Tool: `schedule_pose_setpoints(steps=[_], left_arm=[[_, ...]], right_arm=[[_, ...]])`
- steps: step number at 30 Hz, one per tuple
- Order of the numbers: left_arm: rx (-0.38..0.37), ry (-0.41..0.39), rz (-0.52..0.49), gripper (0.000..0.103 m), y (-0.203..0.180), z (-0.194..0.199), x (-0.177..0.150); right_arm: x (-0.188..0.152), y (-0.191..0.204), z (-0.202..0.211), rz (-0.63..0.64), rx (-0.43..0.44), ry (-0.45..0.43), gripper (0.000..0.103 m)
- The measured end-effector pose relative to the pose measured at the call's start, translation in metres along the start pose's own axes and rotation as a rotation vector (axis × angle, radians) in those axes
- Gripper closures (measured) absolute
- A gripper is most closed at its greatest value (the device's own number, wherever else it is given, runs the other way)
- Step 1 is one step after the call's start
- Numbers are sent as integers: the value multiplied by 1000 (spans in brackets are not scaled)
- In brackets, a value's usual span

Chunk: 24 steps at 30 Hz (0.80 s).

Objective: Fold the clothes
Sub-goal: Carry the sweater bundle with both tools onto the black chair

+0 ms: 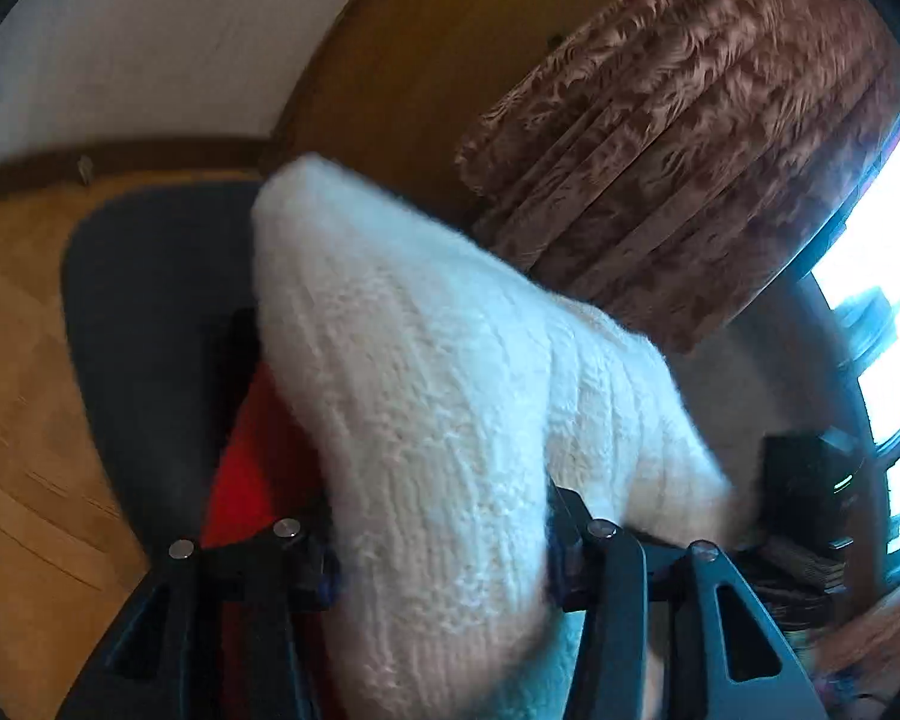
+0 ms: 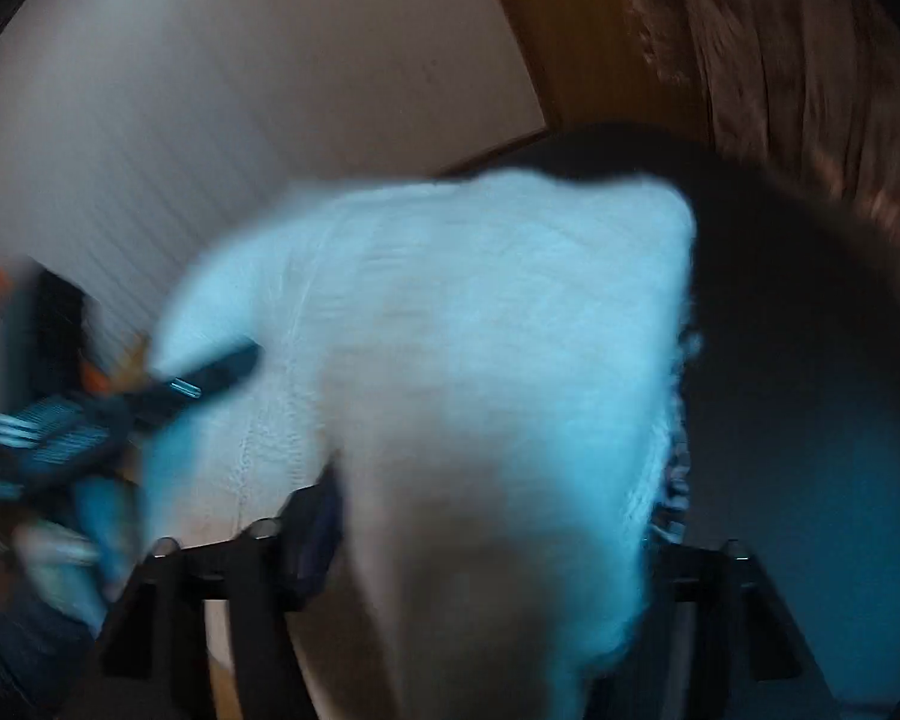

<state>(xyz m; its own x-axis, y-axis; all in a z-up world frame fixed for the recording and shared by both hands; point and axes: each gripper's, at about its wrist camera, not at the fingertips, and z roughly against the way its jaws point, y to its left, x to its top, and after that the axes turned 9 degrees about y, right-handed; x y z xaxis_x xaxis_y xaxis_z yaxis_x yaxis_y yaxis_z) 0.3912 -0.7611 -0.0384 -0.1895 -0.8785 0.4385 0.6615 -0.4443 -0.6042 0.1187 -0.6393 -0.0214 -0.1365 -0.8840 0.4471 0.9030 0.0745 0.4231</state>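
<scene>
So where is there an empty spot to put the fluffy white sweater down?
The dark grey surface shows bare to the left of the white sweater, bordered by the wooden floor. It is crowded by the red cloth under the left gripper and near the curtain. The right gripper view is too blurred to judge.

Dark surface (image 1: 126,312) (perhaps a table) on wooden floor (image 1: 18,396).

left wrist: sharp, window (image 1: 894,324) glare blown out at right | right wrist: dim, heavy motion blur, bluish cast
</scene>
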Motion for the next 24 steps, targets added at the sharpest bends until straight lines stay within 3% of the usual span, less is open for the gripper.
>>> schedule_pose_setpoints(steps=[2, 5, 8, 11, 14, 18, 20, 22, 24], left_arm=[[5, 13, -12, 50, -8, 5, 2], [49, 23, -44, 46, -30, 15, 3], [131, -3, -49, 45, -45, 33, 3], [233, -83, -82, 47, -57, 61, 6], [226, -211, -134, 47, -79, 74, 16], [143, -107, -170, 47, -96, 24, 37], [158, -36, -139, 47, -86, -12, 46], [183, 12, -118, 50, -73, -44, 53], [199, 28, -116, 50, -66, -68, 61]], right_arm=[[1, -4, 2, 10, 34, -22, 33], [12, -10, 12, -15, 9, 1, 10], [12, -6, 38, 44, -59, -34, 10], [15, 15, 40, 138, -101, -68, 10], [18, 36, 40, 235, -139, -101, 10], [22, 65, 41, 363, -190, -146, 10], [24, 80, 41, 428, -216, -169, 10], [27, 59, 22, 351, -189, -131, 9], [31, 32, -1, 252, -153, -84, 0]])
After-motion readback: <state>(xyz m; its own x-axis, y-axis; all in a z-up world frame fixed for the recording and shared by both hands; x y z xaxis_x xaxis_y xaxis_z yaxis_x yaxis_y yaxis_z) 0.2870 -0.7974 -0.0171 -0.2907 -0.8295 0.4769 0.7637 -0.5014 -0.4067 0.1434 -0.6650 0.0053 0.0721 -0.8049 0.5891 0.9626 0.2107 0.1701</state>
